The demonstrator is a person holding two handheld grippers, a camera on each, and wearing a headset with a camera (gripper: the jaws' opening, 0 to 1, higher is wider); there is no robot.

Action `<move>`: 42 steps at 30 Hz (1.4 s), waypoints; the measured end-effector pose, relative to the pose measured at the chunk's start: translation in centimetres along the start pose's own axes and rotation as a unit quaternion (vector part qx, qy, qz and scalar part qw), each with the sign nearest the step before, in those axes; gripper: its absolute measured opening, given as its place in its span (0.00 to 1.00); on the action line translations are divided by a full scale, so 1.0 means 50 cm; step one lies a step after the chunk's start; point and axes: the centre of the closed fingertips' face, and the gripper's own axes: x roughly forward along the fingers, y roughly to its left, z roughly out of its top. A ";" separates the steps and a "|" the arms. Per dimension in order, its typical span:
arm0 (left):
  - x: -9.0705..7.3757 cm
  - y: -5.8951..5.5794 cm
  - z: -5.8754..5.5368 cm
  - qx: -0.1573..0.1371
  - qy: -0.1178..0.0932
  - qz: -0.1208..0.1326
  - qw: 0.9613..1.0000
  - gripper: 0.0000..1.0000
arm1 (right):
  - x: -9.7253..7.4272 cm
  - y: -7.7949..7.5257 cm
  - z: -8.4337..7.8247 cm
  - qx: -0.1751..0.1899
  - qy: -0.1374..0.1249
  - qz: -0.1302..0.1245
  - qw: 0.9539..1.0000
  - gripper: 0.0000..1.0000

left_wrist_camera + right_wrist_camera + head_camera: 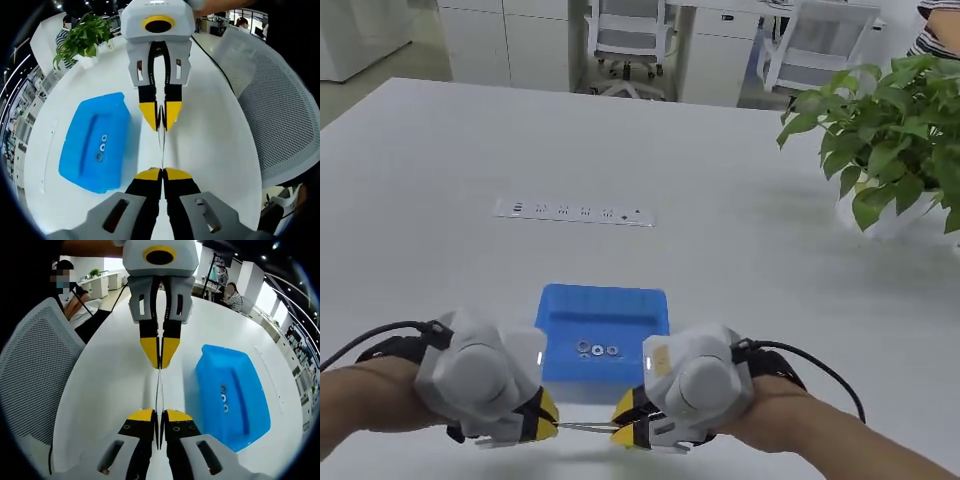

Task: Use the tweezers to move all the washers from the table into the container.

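Observation:
The thin metal tweezers [585, 428] hang level just above the white table [720, 230], each end pinched by a gripper. My left gripper [546, 416] is shut on the left end and my right gripper [624, 417] is shut on the right end. In the left gripper view, the left gripper [162, 173] faces the right gripper [161, 123] along the tweezers [161, 145]. The right gripper view mirrors this: right gripper [159, 414], left gripper [160, 362], tweezers [159, 387]. Just beyond them, the blue container [603, 305] holds three washers [597, 350], also seen as washers [101, 148] and washers [223, 397].
A white power strip [575, 212] lies mid-table beyond the container. A potted green plant [890, 130] stands at the right edge. Office chairs [630, 35] stand past the far edge, and a mesh chair [280, 100] stands behind me. People sit at desks in the background.

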 end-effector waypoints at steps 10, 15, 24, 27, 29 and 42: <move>0.013 -0.008 -0.008 0.000 0.012 -0.011 1.000 0.05 | 0.012 0.007 -0.012 0.000 0.010 0.007 1.000 0.09; 0.015 -0.008 -0.012 -0.001 0.014 -0.013 1.000 0.05 | 0.016 0.006 -0.014 0.003 0.009 0.007 1.000 0.09; 0.023 -0.017 -0.015 0.000 0.020 -0.021 1.000 0.05 | 0.022 0.014 -0.020 0.001 0.017 0.013 1.000 0.10; 0.027 -0.022 -0.016 0.000 0.022 -0.025 0.999 0.05 | 0.024 0.018 -0.024 0.000 0.020 0.015 1.000 0.10; 0.030 -0.025 -0.018 0.000 0.025 -0.029 0.999 0.06 | 0.025 0.019 -0.024 0.001 0.018 0.015 1.000 0.11; 0.039 -0.034 -0.027 -0.007 0.032 -0.040 0.999 0.06 | 0.023 0.023 -0.026 0.016 0.016 0.021 1.000 0.12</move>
